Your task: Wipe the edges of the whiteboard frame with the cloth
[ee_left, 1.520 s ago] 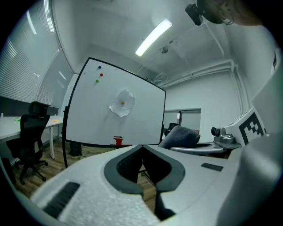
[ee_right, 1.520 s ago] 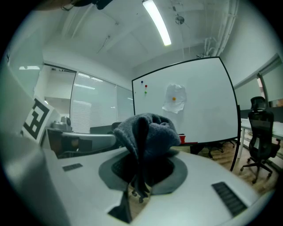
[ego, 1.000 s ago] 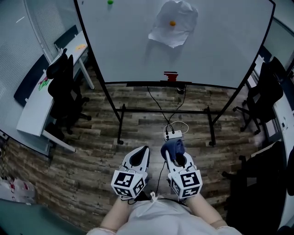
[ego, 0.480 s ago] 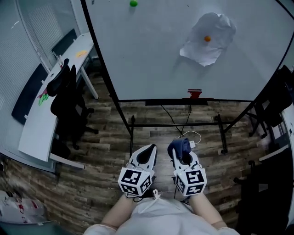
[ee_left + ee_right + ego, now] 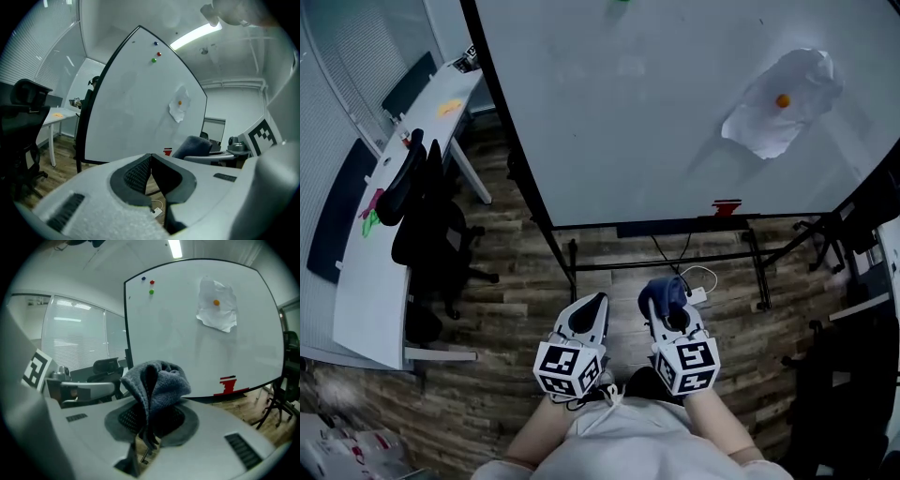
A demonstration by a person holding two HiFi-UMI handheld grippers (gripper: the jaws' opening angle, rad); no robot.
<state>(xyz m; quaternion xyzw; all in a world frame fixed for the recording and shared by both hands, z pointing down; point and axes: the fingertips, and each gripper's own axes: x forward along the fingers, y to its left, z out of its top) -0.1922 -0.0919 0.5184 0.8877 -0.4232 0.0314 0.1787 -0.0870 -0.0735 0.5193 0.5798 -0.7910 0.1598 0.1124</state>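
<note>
While the right gripper [image 5: 670, 319] clamps the cloth [image 5: 663, 294] and the left gripper [image 5: 592, 307] sits closed, empty, wiping seems unstarted; next, reach the whiteboard frame [image 5: 513, 131]

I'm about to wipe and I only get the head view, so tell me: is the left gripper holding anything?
Observer: No; the left gripper is shut, jaws together on nothing.
Operator: Is the cloth really gripped?
Observer: Yes; the right gripper is shut on the cloth, its folds bunched above the jaws.
Operator: Anything past my top edge?
Observer: A red magnet and a blue magnet, just above the green magnet on the whiteboard.
</note>
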